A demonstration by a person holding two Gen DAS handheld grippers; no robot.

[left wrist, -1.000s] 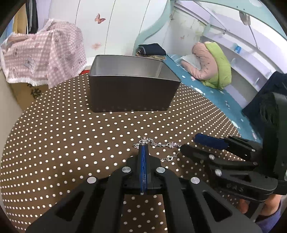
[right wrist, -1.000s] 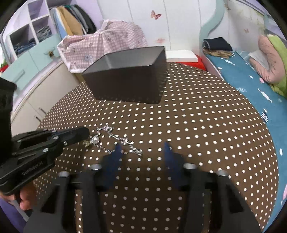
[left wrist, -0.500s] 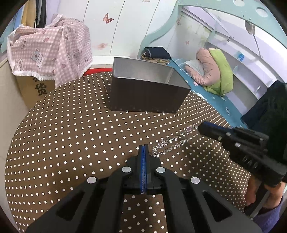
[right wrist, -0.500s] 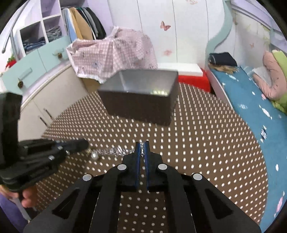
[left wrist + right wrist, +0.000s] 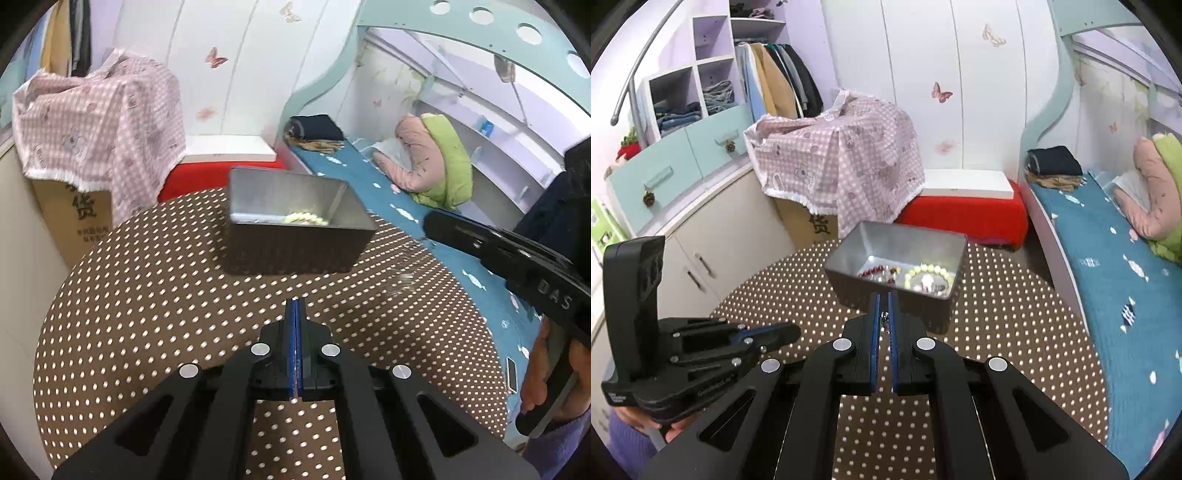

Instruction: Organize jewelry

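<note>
A dark metal box [image 5: 295,225] [image 5: 897,266] stands on the round brown polka-dot table [image 5: 147,295] [image 5: 1015,332]. Inside it lie a pale bead bracelet [image 5: 929,275] [image 5: 306,218] and a red bead string [image 5: 873,273]. My right gripper [image 5: 882,317] is shut on a silver chain [image 5: 885,315], held above the table just in front of the box. In the left wrist view the chain [image 5: 402,273] hangs blurred below the right gripper [image 5: 432,221]. My left gripper [image 5: 295,306] is shut and empty, left of the right one [image 5: 790,330].
A pink checked cloth [image 5: 842,155] covers a cardboard box behind the table. A red bench [image 5: 964,214] stands beyond the table's far edge. A bed with a blue sheet [image 5: 1108,266] runs along the right. White cabinets [image 5: 694,240] stand at the left.
My right gripper closed on the chain and lifted it off the table toward the box. My left gripper let the chain go, stayed shut and rose back.
</note>
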